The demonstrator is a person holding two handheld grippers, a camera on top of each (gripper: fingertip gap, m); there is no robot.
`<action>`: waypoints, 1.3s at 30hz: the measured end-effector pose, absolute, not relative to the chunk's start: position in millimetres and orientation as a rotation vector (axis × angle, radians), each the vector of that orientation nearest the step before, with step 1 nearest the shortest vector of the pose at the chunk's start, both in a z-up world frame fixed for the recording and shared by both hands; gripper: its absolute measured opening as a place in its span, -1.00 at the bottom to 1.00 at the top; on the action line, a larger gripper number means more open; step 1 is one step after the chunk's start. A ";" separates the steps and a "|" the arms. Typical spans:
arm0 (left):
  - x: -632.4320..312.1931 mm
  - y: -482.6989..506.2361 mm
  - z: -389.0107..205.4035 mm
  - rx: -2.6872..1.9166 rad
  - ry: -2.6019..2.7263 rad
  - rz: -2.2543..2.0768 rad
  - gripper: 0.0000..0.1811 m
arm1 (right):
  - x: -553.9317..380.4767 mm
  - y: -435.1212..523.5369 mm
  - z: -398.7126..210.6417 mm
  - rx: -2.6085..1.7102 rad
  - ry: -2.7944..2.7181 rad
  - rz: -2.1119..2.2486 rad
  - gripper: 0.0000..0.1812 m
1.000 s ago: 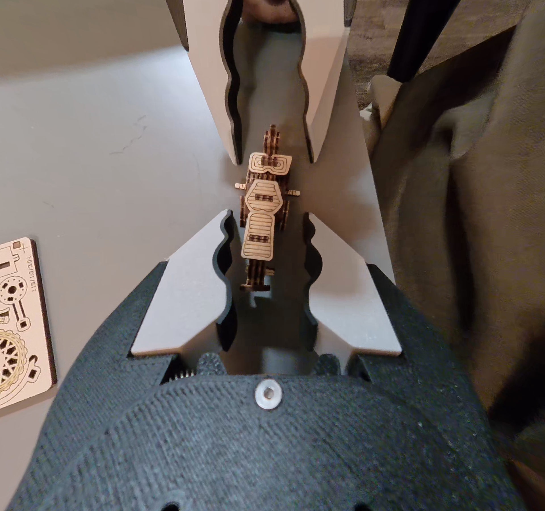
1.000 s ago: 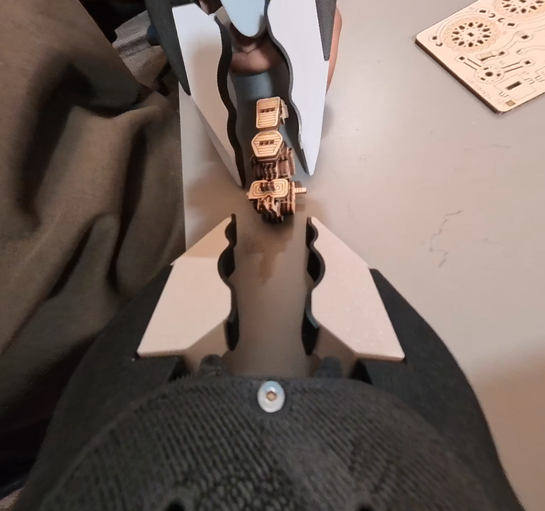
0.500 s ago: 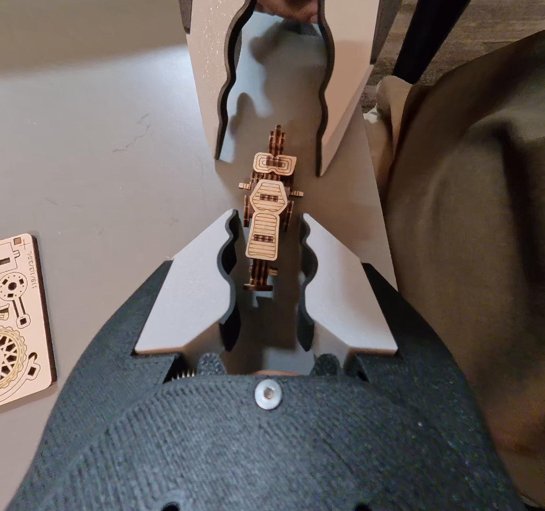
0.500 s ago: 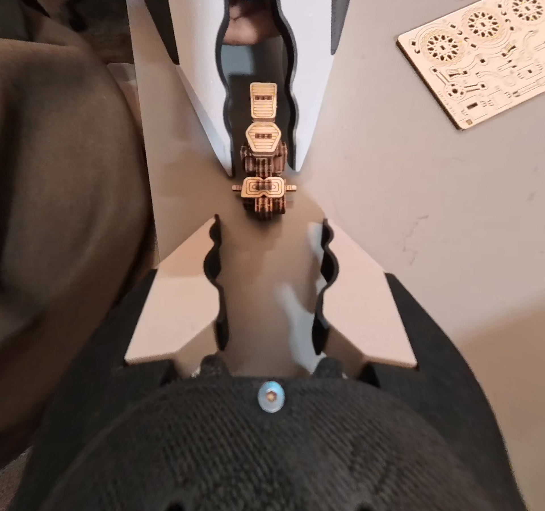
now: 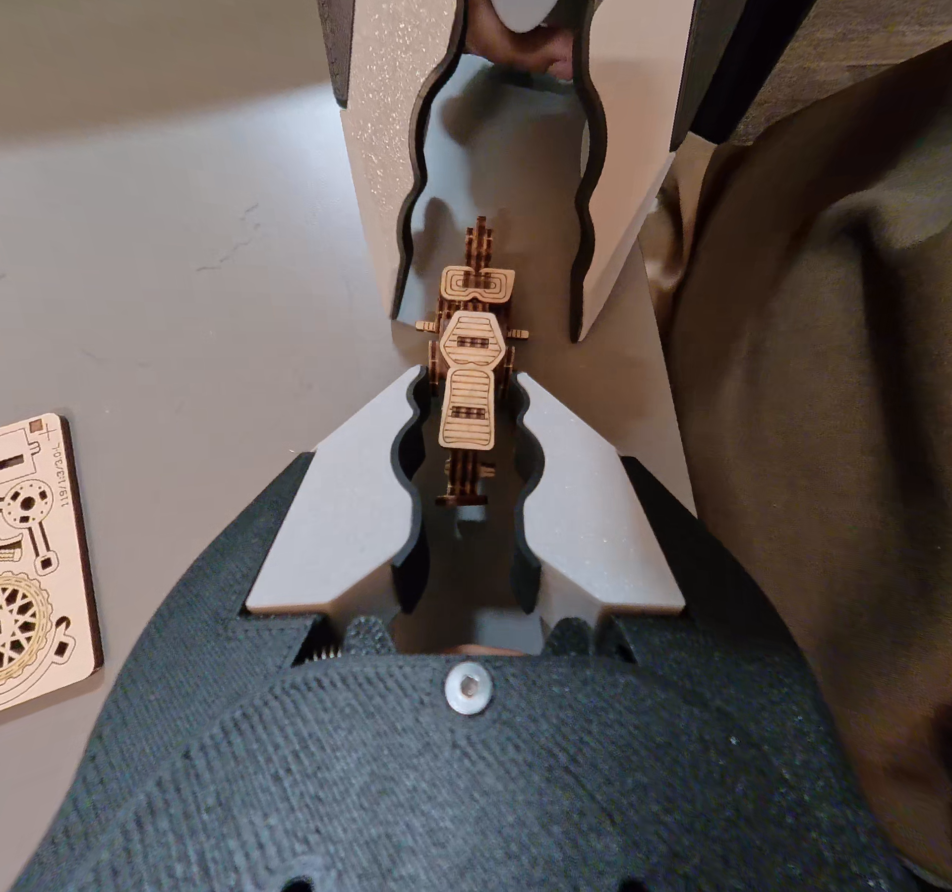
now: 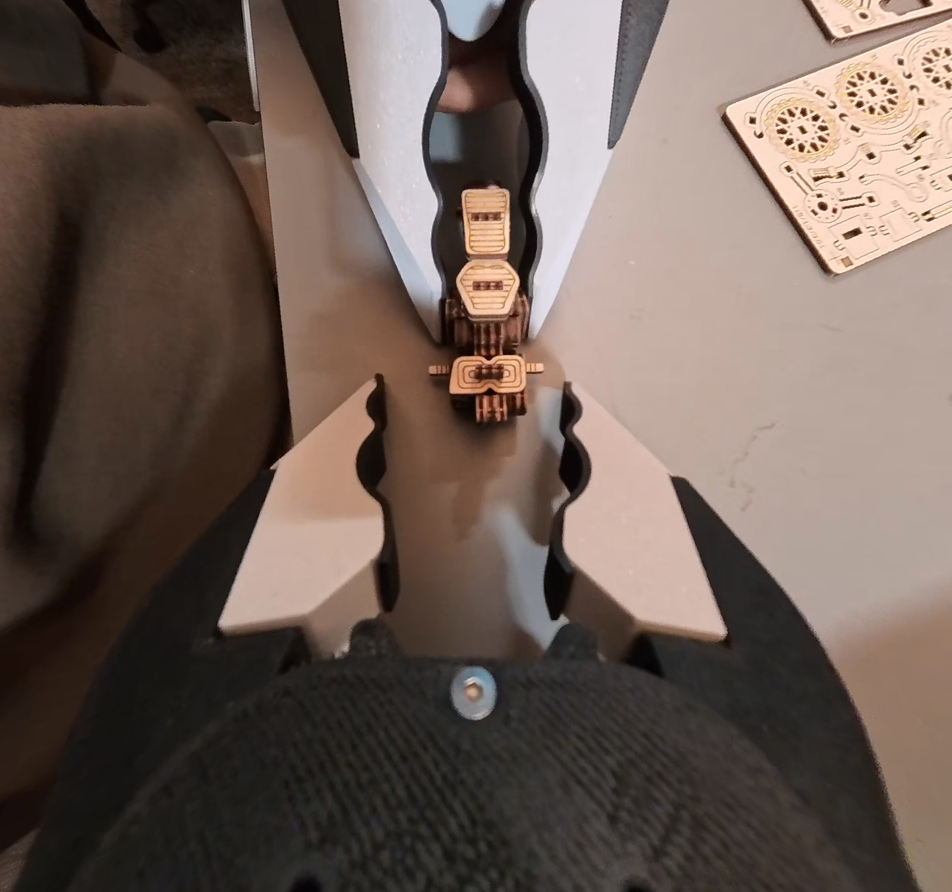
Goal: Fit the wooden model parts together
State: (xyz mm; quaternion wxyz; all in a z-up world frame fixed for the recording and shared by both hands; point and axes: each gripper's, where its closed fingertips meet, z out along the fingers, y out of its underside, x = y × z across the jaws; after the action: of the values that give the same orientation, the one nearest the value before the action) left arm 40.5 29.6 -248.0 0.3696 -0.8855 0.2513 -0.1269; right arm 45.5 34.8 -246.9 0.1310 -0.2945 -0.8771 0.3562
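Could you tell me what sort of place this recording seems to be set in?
Probably a hobby or workshop desk. A plain grey tabletop bears a small laser-cut wooden motorcycle model and flat pale wooden sheets of uncut parts, and a person in olive-brown clothing sits close against its edge.

1. The flat pale laser-cut plywood parts sheet (image 5: 36,558) on the grey tabletop (image 5: 180,249) is cut off by the left wrist view's left edge.
2. The two pale plywood sheets (image 6: 865,156) run past the right wrist view's right and top edges.
3. The small light-brown wooden motorcycle-like model (image 6: 484,300) has its lower part hidden; whether the left hand-held gripper (image 6: 484,336) fingers touch it cannot be told.
4. The olive-brown fabric (image 6: 103,300) is blurred.
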 end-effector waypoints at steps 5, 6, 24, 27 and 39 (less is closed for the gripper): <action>40.6 29.4 -248.2 -2.277 0.640 -0.340 -0.67 | 42.9 34.3 -245.0 -0.803 -2.529 1.038 -0.38; 40.8 29.4 -248.5 -2.278 0.642 -0.340 -0.67 | 42.6 33.9 -244.9 -0.802 -2.529 1.045 -0.40; 40.9 29.3 -248.7 -2.278 0.646 -0.339 -0.67 | 39.2 32.4 -245.0 -0.826 -2.539 1.153 -0.54; 40.9 29.3 -248.8 -2.278 0.645 -0.340 -0.67 | 39.1 32.5 -245.1 -0.831 -2.538 1.149 -0.54; 41.0 29.1 -248.8 -2.275 0.652 -0.331 -0.67 | 39.7 32.6 -245.7 -0.830 -2.549 1.110 -0.56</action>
State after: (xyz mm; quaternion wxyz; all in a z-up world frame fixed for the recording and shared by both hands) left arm 41.0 29.1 -248.8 0.3671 -0.8856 0.2538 -0.1288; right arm 39.7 32.6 -245.7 0.1199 -0.2841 -0.8721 0.3800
